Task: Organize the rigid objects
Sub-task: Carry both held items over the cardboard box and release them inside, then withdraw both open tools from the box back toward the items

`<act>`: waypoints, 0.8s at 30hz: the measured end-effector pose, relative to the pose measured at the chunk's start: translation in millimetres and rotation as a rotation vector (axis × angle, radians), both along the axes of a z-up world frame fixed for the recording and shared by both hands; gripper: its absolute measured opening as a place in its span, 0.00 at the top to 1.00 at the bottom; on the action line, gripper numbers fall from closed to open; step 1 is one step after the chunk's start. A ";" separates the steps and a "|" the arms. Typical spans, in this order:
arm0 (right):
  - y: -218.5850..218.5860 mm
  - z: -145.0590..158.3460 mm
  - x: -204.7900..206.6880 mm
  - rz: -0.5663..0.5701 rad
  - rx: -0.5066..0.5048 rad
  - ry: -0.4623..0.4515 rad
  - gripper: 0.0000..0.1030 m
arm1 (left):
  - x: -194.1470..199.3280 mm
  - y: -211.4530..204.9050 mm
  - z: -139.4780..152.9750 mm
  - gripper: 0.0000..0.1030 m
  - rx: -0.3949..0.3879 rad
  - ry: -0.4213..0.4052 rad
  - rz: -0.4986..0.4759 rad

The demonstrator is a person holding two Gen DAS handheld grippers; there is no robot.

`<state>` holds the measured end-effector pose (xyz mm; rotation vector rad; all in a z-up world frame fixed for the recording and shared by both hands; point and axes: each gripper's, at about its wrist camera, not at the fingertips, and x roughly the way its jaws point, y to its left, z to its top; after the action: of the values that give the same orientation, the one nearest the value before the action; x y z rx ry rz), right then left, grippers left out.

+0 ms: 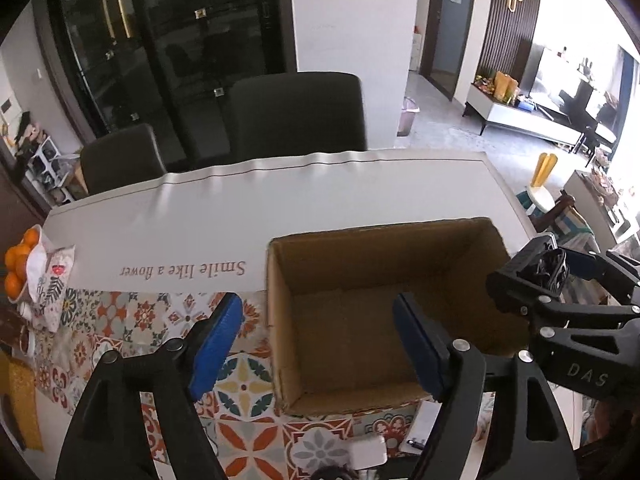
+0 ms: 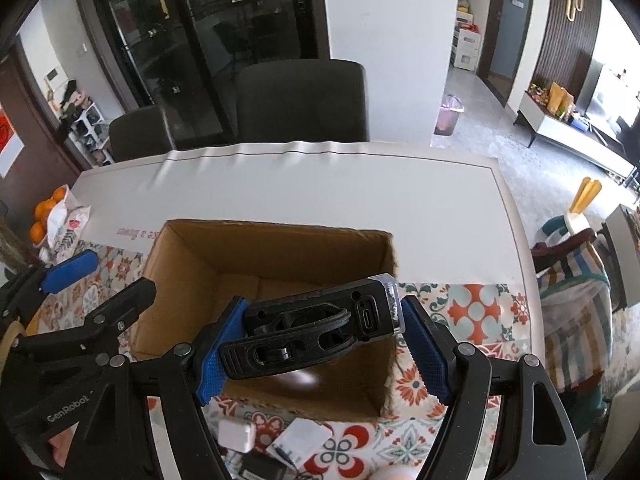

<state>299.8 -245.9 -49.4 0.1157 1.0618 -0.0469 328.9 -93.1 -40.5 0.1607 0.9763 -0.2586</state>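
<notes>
An open cardboard box stands on the patterned tablecloth, with nothing showing on its floor. My left gripper hovers over the box's near left corner, blue pads wide apart and nothing between them. At the right edge of this view, my right gripper carries a black device. In the right wrist view, the right gripper is shut on that black device, which has a USB port and a clear end, above the box. The left gripper shows at the left.
A white adapter, a paper slip and a dark small item lie on the cloth in front of the box. A bag of oranges sits at the table's left. Two dark chairs stand behind the white table.
</notes>
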 end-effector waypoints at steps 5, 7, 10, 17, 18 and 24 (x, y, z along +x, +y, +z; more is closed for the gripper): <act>8.3 2.0 -0.3 0.021 0.006 -0.013 0.14 | -4.4 15.6 1.6 0.23 0.003 -0.004 0.032; 11.0 4.2 -3.6 0.024 -0.007 -0.024 0.14 | -9.7 17.9 2.8 0.21 0.015 -0.015 0.040; 12.0 6.9 -10.3 0.020 -0.007 -0.027 0.14 | -18.2 19.4 4.1 0.19 0.015 -0.025 0.037; 5.1 13.7 -35.9 -0.001 0.000 -0.043 0.14 | -41.4 16.9 9.3 0.12 0.037 -0.048 0.041; 4.7 14.8 -40.6 -0.004 0.001 -0.045 0.14 | -44.5 15.9 11.0 0.09 0.039 -0.052 0.040; -1.5 24.9 -69.3 -0.020 -0.002 -0.073 0.14 | -71.1 8.3 24.6 0.05 0.032 -0.086 0.023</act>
<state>230.5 -247.3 -24.4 0.1250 0.9872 -0.0611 257.7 -84.8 -15.8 0.1889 0.8965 -0.2133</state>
